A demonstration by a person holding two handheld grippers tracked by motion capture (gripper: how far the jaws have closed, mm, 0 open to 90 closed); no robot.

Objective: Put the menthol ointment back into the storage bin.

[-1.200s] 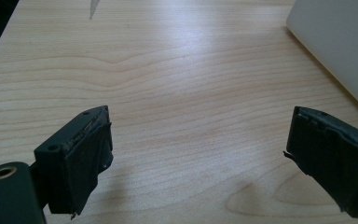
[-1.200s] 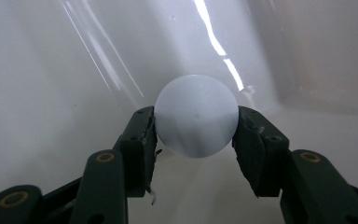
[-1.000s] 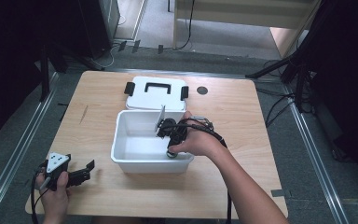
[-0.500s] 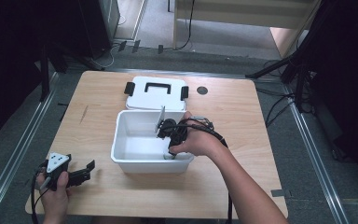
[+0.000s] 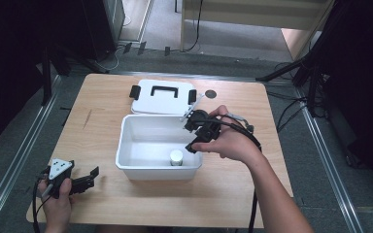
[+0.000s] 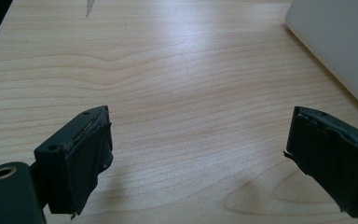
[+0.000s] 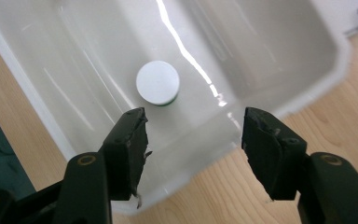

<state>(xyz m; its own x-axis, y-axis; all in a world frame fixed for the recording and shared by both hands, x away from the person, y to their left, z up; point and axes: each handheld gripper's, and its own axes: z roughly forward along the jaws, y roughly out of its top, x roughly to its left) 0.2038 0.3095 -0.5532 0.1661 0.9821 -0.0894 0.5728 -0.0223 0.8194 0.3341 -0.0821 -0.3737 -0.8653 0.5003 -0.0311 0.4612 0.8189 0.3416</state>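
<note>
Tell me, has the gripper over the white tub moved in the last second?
Yes. The right gripper has pulled back toward the tub's right wall, leaving a white-capped container inside.

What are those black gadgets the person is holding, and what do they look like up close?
They are hand-held grippers. The left gripper is black with a grey three-cornered plate on top, and a dark cable trails from it. The right gripper is also black, with a black cable looping back along the forearm. Each ends in two blocky black jaws with worn, ragged pads and a brass-coloured ringed hole near each jaw base. Both forearms are bare, with no sleeves in sight.

A recording lab: wooden table point(image 5: 233, 194) ringed by floor cables point(image 5: 291, 104).
</note>
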